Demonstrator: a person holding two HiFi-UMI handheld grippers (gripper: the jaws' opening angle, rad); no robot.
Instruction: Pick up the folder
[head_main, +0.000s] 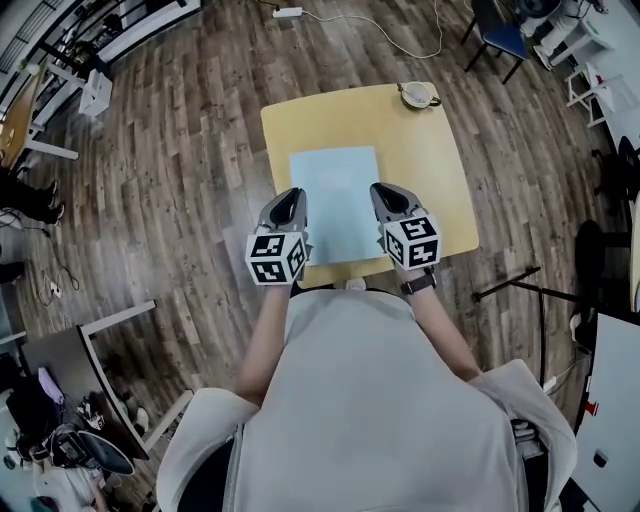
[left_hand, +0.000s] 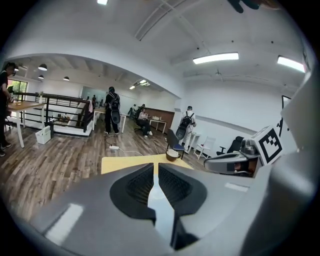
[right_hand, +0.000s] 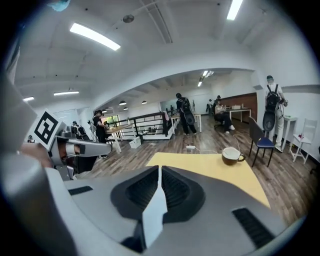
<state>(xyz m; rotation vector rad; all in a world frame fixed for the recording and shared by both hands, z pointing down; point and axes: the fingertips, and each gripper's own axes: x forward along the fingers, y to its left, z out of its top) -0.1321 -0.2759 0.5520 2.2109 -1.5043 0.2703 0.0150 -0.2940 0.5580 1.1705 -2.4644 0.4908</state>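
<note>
left tool (head_main: 291, 197) and right tool (head_main: 384, 191), jaws together, above opposite sides of the folder (head_main: 335, 210), noses down

Bright ceiling light, fisheye-warped dark edges.

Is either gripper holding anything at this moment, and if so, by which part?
Nothing is held. The left gripper and right gripper are both shut and empty, over the light blue folder, which lies flat on the table.
</note>
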